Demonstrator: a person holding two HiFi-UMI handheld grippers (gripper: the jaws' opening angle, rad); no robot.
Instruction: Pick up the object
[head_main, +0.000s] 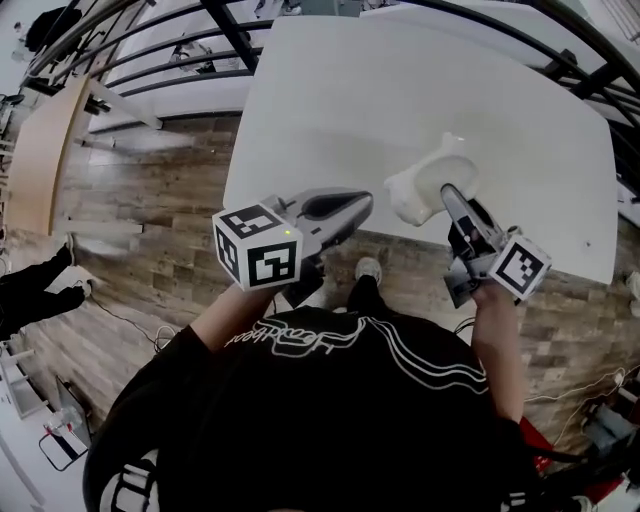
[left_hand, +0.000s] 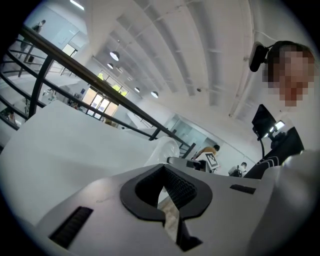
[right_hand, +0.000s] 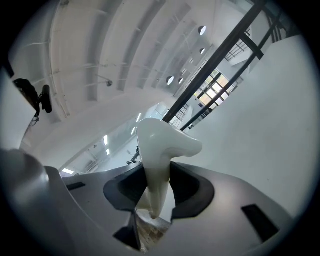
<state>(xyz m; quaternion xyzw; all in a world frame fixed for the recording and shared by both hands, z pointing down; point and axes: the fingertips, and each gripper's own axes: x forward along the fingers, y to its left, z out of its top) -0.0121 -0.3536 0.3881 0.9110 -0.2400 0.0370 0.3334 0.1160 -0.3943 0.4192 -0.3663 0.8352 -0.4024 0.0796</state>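
A white tooth-shaped object (head_main: 422, 186) hangs over the front edge of the white table (head_main: 400, 90). My right gripper (head_main: 452, 196) is shut on it from the near side. In the right gripper view the object (right_hand: 161, 145) stands upright between the dark pads, its narrow root pinched and its wide crown above the jaws of my right gripper (right_hand: 157, 189). My left gripper (head_main: 362, 206) hovers to the left of the object, at the table's front edge, shut with nothing in it. From the left gripper (left_hand: 167, 194) view, the white object (left_hand: 165, 149) shows just beyond the closed jaws.
Wood floor (head_main: 150, 200) lies left of and below the table. Black railings (head_main: 180, 50) run along the far side, and a light wooden board (head_main: 40, 150) leans at the far left. The person's shoe (head_main: 368, 270) is under the table edge. Cables (head_main: 590, 420) lie at the lower right.
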